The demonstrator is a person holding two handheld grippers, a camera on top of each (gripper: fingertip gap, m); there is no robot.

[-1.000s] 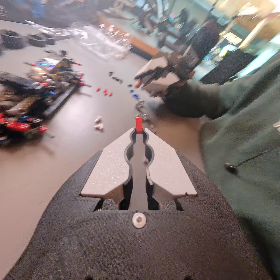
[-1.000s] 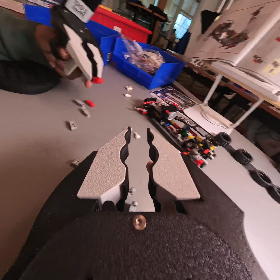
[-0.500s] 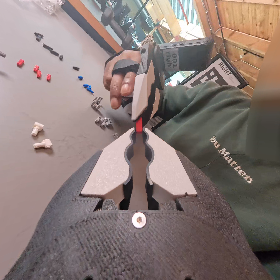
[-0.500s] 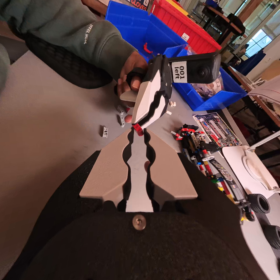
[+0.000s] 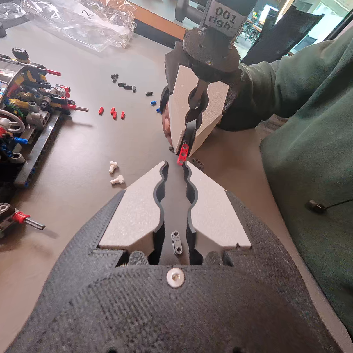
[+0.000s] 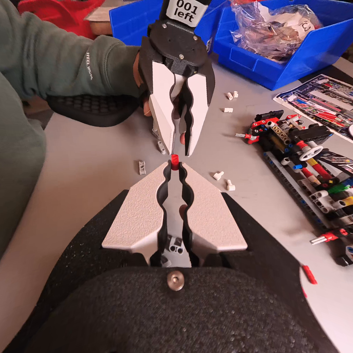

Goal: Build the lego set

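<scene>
Red beam (image 6: 175, 162): pinched at right gripper (image 6: 174, 164) tips, above grey table (image 6: 86, 162) | left gripper (image 5: 175, 163): jaws spread, tips just beside beam's free end, not gripping

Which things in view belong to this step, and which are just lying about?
In play: right gripper, shut on red beam; left gripper, open, facing it; part-built car.
Lying about: blue bin; plastic bags; booklet; white pegs; red pins.
</scene>
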